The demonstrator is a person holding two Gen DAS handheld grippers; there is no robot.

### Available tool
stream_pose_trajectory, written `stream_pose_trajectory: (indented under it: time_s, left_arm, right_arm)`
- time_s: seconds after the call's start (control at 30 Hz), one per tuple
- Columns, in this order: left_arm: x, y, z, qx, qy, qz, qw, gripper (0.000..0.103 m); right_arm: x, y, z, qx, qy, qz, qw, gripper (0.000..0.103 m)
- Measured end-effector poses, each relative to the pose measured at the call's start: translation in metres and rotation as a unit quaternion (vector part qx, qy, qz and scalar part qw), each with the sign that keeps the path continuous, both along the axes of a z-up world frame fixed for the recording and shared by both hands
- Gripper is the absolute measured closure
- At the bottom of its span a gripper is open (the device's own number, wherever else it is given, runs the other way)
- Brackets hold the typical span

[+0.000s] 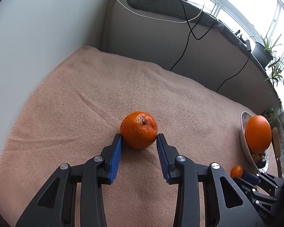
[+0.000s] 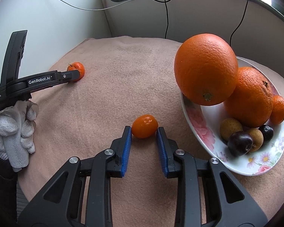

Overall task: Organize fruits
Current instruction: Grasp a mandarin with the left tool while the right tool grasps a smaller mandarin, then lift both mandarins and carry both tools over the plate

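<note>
My left gripper (image 1: 138, 139) pinches a mandarin (image 1: 138, 130) resting on the peach blanket (image 1: 85, 94). My right gripper (image 2: 144, 130) clamps a kumquat (image 2: 144, 125) on the blanket, just beside the floral plate (image 2: 195, 121) of fruit.

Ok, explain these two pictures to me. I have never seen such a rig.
There is no robot. A person holds one two-finger tool in each hand, and each tool carries a camera looking along its fingers. The left camera shows the left tool with its blue pads against a mandarin on the pink cloth. The right camera shows the right tool closed on a small orange fruit. Beside it a flowered plate holds two big oranges, a mandarin and small brown and dark fruits. The gloved hand holds the left tool.
</note>
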State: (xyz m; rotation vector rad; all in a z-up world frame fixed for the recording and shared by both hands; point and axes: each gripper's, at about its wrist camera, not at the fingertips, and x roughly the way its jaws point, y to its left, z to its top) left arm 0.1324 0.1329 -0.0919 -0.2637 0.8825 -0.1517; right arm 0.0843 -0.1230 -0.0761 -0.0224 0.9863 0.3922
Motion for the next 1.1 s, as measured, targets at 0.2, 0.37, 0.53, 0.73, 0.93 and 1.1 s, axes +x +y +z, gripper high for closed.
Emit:
stream_pose_trajectory:
  time_s: [0.2,0.37,0.53,0.73,0.93,1.1]
  left_arm:
    - [0.001,0.0,0.0,0.0,-0.001,0.0,1.0,0.068]
    - [0.001,-0.001,0.0,-0.002,-0.003,-0.001,1.0,0.069]
    - [-0.001,0.0,0.0,-0.005,-0.005,0.0,1.0,0.069]
    - [-0.005,0.002,0.001,-0.007,-0.008,0.0,0.9999,0.069]
    - [-0.015,0.001,0.007,-0.011,-0.016,0.0,0.9998,0.07]
    - [-0.025,-0.002,0.013,-0.01,-0.021,-0.003,0.9997,0.07]
  right_arm:
    - [0.004,0.004,0.001,-0.009,0.0,-0.003,1.0,0.075]
    - [0.007,0.008,0.001,-0.019,-0.006,-0.001,1.0,0.075]
    - [0.006,0.008,0.001,-0.017,-0.01,0.002,1.0,0.075]
    - [0.005,0.004,0.004,-0.003,-0.015,0.003,1.0,0.076]
    - [-0.002,0.001,0.011,0.005,-0.024,0.011,1.0,0.076]
    - [-0.005,-0.003,0.016,0.01,-0.029,0.015,0.999,0.076]
